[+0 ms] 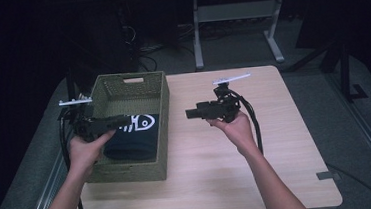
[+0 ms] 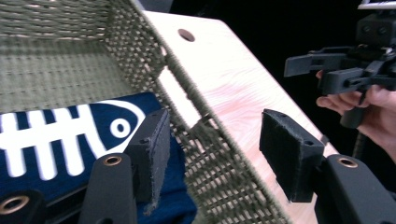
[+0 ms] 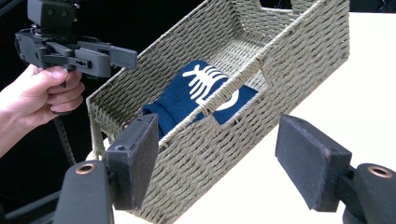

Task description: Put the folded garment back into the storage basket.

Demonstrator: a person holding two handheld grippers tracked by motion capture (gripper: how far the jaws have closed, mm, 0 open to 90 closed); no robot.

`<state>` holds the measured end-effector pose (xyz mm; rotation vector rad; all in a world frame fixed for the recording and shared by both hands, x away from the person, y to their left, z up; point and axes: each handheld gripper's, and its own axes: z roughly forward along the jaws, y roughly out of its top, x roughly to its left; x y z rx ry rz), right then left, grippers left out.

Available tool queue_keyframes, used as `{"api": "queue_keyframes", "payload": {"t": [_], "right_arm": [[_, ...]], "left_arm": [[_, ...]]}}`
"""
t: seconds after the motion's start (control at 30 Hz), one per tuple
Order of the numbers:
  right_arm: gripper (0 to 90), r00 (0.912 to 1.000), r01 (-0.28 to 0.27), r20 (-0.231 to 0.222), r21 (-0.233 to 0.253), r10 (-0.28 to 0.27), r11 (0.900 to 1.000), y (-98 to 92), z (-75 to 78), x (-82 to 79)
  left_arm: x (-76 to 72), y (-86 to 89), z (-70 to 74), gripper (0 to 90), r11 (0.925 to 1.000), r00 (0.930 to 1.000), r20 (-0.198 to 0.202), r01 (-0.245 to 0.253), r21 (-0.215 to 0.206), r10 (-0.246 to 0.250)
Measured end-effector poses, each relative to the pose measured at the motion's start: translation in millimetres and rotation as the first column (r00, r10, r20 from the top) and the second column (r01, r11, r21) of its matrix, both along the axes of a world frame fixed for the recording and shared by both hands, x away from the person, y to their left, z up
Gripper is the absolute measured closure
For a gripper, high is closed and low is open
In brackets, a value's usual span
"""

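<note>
a folded navy cloth [image 1: 134, 133] with a white fish-skeleton print is lying flat on the floor of a woven olive-green basket [image 1: 162, 136], toward the basket's near end. in the left gripper view the fish head with its round eye is pointing toward the basket's right wall. the basket is rectangular, standing upright on the left part of the table, with cut-out handles in its end walls; through a gap in its side wall the print is showing in the right gripper view [image 3: 205, 86].
</note>
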<state>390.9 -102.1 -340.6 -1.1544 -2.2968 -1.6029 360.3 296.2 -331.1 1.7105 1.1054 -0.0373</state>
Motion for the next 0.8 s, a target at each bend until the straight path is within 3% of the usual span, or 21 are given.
{"api": "queue_keyframes", "payload": {"t": [0.8], "right_arm": [[29.7, 0.9983, 0.058, -0.002, 0.004, -0.058, 0.998, -48.0, -5.1, -11.4]], "left_arm": [[-0.1, -46.0, 7.2, 37.3, 0.9966, 0.9966, 0.012, 0.082, -0.012, -0.082]]}}
